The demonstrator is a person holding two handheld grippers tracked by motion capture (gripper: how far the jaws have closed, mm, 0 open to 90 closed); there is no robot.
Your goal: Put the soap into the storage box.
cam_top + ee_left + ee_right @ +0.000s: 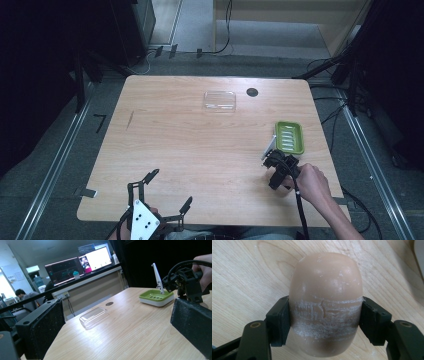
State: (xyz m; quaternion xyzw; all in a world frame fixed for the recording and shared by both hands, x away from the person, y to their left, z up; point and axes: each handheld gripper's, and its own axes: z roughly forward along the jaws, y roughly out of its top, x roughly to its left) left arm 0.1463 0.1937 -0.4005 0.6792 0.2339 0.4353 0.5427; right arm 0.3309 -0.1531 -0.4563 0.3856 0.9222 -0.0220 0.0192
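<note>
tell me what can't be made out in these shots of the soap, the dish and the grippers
- High view: the soap is hidden under the right gripper and the hand.
- Right gripper view: the soap's near end is cut off by the bottom edge; the jaws cover its sides.
- Left gripper view: the soap dish's right end is hidden behind the right gripper.
- High view: the left gripper is cut off by the bottom edge.

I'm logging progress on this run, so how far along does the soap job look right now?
Done: the right gripper has its jaws shut on the tan soap bar, which is just over the table. In hand: that bar, close beside the green soap dish. Left, probably: placing it in the dish, then fitting the clear lid, lying apart. The left gripper waits open.
</note>
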